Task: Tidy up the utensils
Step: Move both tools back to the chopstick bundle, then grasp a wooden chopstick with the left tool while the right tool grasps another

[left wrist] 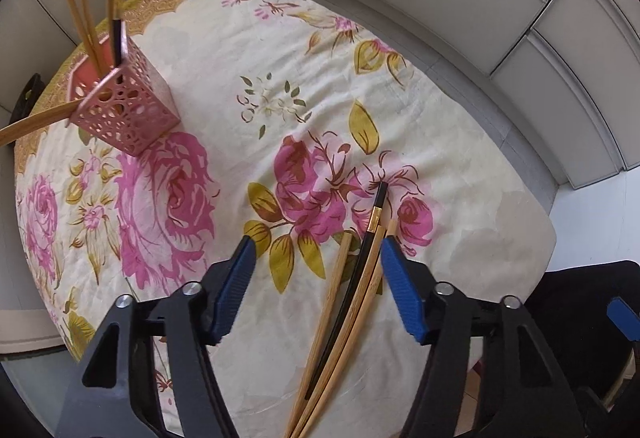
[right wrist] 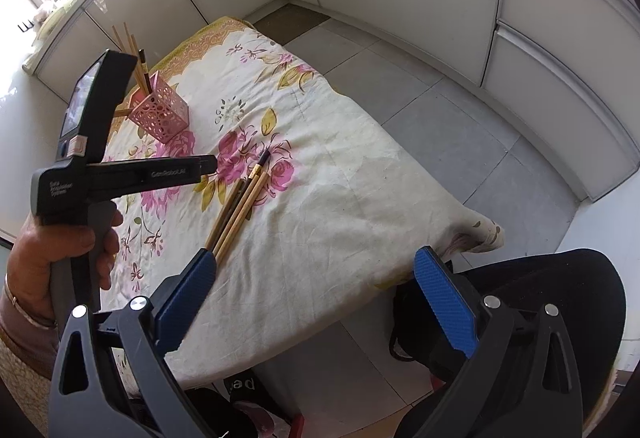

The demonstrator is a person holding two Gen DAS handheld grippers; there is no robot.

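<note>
Pink holder (left wrist: 128, 106) carries several chopsticks.
My left claw (left wrist: 316, 270) and right claw (right wrist: 320, 286) gape; loose chopsticks (left wrist: 344, 302) lie between the left's fingers.

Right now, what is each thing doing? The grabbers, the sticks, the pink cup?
Left gripper: open, empty, above the loose chopsticks.
Right gripper: open, empty, at the table's near edge.
Loose chopsticks: lying flat in a bunch on the tablecloth, one black with a gold band, the rest bamboo.
Pink holder: upright on the cloth, chopsticks standing in it.
Chopsticks in holder: leaning, ends sticking up.
</note>
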